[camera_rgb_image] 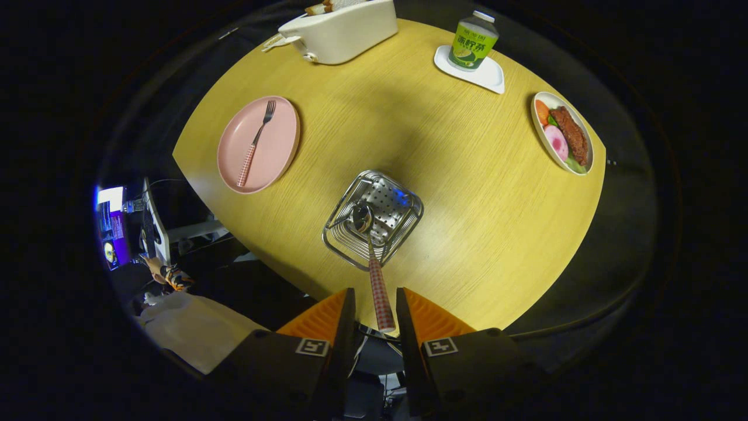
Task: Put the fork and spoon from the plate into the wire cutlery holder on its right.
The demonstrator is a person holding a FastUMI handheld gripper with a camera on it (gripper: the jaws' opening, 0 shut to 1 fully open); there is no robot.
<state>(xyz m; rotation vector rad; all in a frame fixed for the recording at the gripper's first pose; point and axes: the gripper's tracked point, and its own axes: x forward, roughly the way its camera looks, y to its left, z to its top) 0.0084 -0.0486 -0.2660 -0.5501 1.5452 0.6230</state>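
Between my 2 fingers (377,310) stands the spoon (374,263), its bowl down inside the wire cutlery holder (374,219).
My fingers are spread apart with a gap on each side of the checked handle, so neither presses on it. Beyond and to the side of the holder, well apart from it, the fork (255,142) lies on the pink plate (283,149) on the yellow table (456,193).

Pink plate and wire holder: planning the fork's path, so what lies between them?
Gripper view: bare tabletop between pink plate and wire holder. Tongs hold the spoon.
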